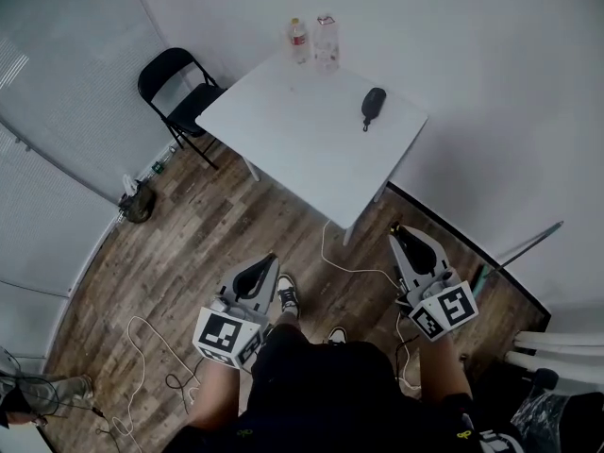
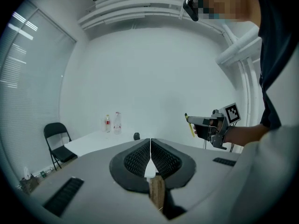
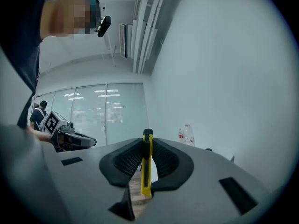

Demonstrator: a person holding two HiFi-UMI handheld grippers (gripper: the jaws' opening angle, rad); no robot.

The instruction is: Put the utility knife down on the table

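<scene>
A yellow utility knife (image 3: 146,164) stands upright between the jaws of my right gripper (image 3: 146,158), which is shut on it. In the left gripper view the same knife (image 2: 189,125) shows as a yellow strip at the front of the right gripper (image 2: 209,126). My left gripper (image 2: 150,160) is shut with nothing in it. In the head view both grippers hang over the wooden floor, the left gripper (image 1: 250,280) and the right gripper (image 1: 408,243), short of the white table (image 1: 283,135).
On the table lie a black computer mouse (image 1: 373,104) and two plastic bottles (image 1: 312,40) at its far edge. A black folding chair (image 1: 176,90) stands left of the table. Cables (image 1: 151,352) trail across the floor. A bag (image 1: 138,203) sits by the left wall.
</scene>
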